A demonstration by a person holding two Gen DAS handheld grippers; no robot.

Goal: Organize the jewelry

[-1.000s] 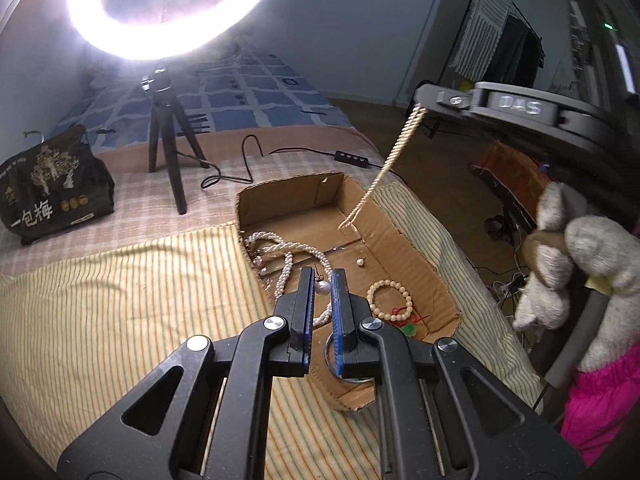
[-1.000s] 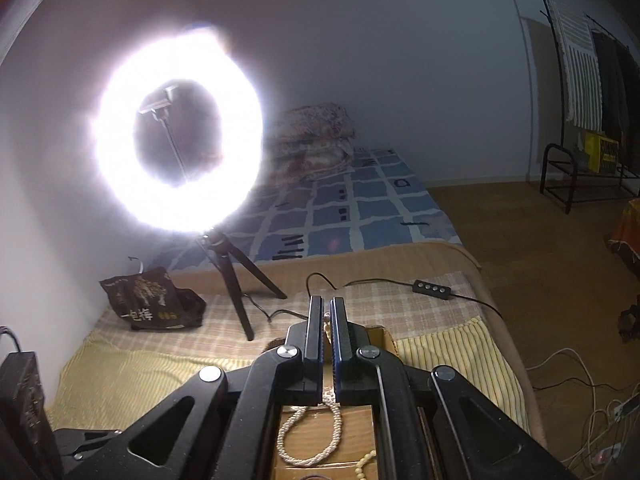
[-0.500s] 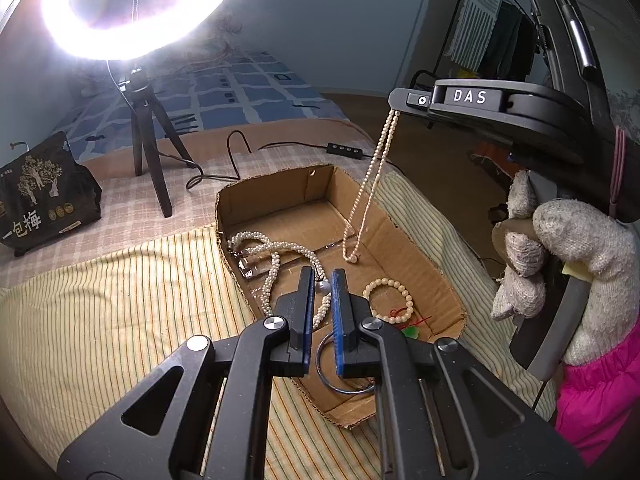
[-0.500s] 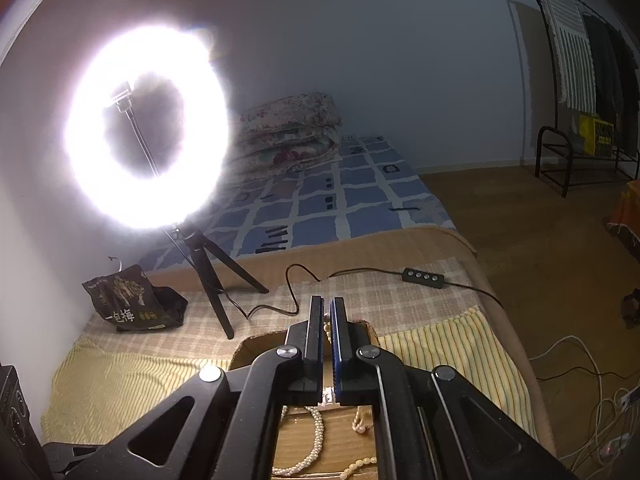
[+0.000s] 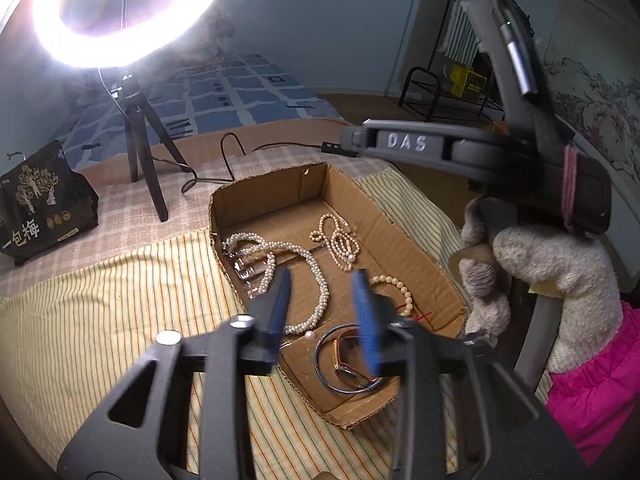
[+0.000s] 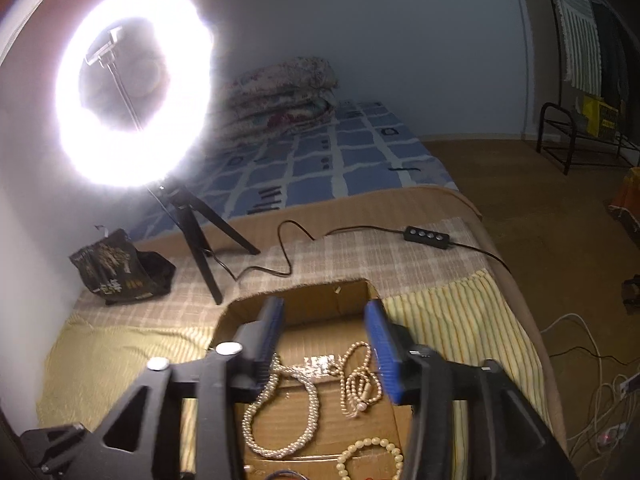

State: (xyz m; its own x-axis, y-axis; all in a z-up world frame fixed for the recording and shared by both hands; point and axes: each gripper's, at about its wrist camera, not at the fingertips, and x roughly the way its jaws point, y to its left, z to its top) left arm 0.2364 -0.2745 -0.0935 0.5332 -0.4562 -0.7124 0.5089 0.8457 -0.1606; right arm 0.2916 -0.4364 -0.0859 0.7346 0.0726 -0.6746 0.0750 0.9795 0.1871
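An open brown cardboard box is lying on the yellow striped cloth, its long axis running from the near right to the far left of the left wrist view. Inside it, a thin pinkish bead necklace is sitting in a loose heap towards the far end, its loops stretching roughly along the box. A thick white twisted pearl necklace is curling over the middle, a cream bead bracelet is lying by the right wall, and a dark metal bangle is ringing a watch at the near end.

The left gripper is hovering over the box with its blue pads spread wide, grasping nothing. The right gripper is likewise spread apart and empty above the far half of the box; in the left wrist view a gloved right hand is gripping its handle.

The left gripper's fingers are blurring and covering part of the bangle and pearls. The white ring light is glaring, washing out its surroundings.
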